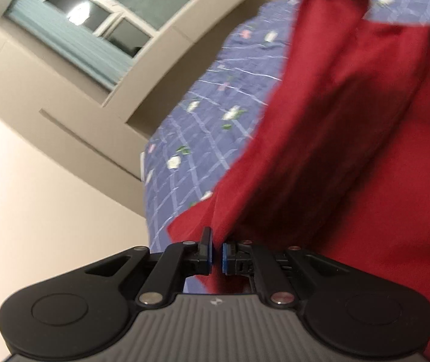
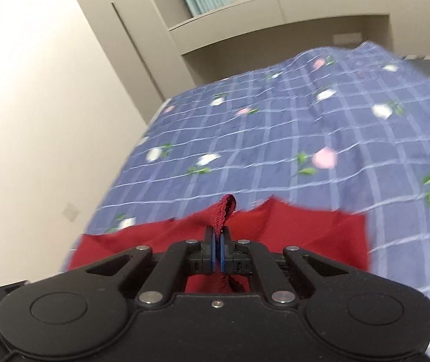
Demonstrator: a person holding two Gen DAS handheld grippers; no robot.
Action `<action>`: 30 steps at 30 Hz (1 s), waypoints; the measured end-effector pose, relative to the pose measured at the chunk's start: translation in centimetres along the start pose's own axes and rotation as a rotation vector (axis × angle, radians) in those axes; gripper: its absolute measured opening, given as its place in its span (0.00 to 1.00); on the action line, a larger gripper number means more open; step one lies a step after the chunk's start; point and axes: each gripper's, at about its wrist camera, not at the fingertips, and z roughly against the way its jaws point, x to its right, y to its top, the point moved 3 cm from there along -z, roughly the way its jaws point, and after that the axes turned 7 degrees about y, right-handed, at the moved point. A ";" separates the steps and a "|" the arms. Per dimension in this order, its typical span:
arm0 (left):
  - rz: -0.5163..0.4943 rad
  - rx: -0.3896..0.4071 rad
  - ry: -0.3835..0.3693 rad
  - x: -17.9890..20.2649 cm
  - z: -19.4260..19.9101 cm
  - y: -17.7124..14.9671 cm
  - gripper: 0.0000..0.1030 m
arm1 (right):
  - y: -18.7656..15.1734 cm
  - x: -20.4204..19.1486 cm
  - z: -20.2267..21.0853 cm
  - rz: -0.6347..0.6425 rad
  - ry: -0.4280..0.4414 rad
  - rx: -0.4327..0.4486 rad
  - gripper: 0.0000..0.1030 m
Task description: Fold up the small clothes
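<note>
Blue checked bedspread [image 2: 275, 138] with white and pink flowers covers bed, wrinkled toward far edge. Cream wall [image 2: 33, 96] runs along bed's left edge; small pale wall plate [image 2: 70, 211] low on it. Beige panelled cabinetry [image 2: 290, 21] stands beyond far edge, with recessed niche. Window [image 1: 94, 21] above, glass dark, lamp glare on panes. Pale green pleated blind [image 1: 70, 48] hangs at window's side.

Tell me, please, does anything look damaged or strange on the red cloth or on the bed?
Nothing looks damaged. The red garment is bunched and creased, not flat, because the right gripper pinches its hem and the left gripper holds another edge. The checked bedspread has a few wrinkles. No tear or stain shows.
</note>
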 end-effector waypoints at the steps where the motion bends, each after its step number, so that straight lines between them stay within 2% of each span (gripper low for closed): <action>1: -0.019 -0.006 -0.013 0.8 -0.3 0.3 0.11 | 0.1 0.7 -0.2 -0.007 -0.019 -0.009 0.02; 4: -0.033 -0.030 -0.080 2.2 -0.9 0.9 0.17 | -1.0 3.2 -1.3 -0.014 -0.084 -0.075 0.02; 8: -0.021 -0.018 -0.111 2.1 -0.6 0.6 0.27 | -3.1 5.3 -2.7 -0.050 -0.111 -0.149 0.02; 10: 0.009 -0.017 -0.159 1.6 -0.2 0.0 0.43 | -4.0 5.5 -3.0 -0.057 -0.119 -0.165 0.02; 11: 0.037 -0.012 -0.194 1.1 0.1 -0.4 0.47 | -4.4 5.7 -3.1 -0.065 -0.120 -0.167 0.02; 13: 0.111 -0.004 -0.254 -0.2 0.7 -1.1 0.63 | -5.1 5.8 -3.0 -0.069 -0.127 -0.168 0.02; 14: 0.151 -0.006 -0.273 -0.8 1.0 -1.4 0.66 | -5.1 5.8 -3.0 -0.068 -0.134 -0.167 0.02; 17: 0.279 -0.074 -0.286 -3.5 0.3 -2.6 0.68 | -5.4 6.4 -3.4 -0.066 -0.169 -0.164 0.02; 19: 0.392 -0.151 -0.275 -5.1 -0.6 -3.6 0.68 | -5.6 6.8 -3.6 -0.075 -0.176 -0.162 0.02; 22: 0.628 -0.288 -0.283 -7.8 -2.8 -5.4 0.68 | -5.9 7.0 -3.7 -0.057 -0.199 -0.174 0.06; 25: 0.870 -0.400 -0.321 -10.0 -5.3 -7.4 0.65 | -6.1 7.0 -3.6 -0.060 -0.217 -0.174 0.14; 26: 0.927 -0.417 -0.326 -10.4 -5.9 -7.9 0.65 | -6.0 6.9 -3.4 -0.061 -0.218 -0.164 0.21; 28: 1.001 -0.428 -0.347 -11.3 -7.2 -8.3 0.65 | -5.8 6.6 -2.7 -0.050 -0.218 -0.138 0.28; 30: 1.039 -0.426 -0.377 -12.0 -8.4 -8.2 0.65 | -5.6 6.3 -2.3 -0.048 -0.202 -0.114 0.41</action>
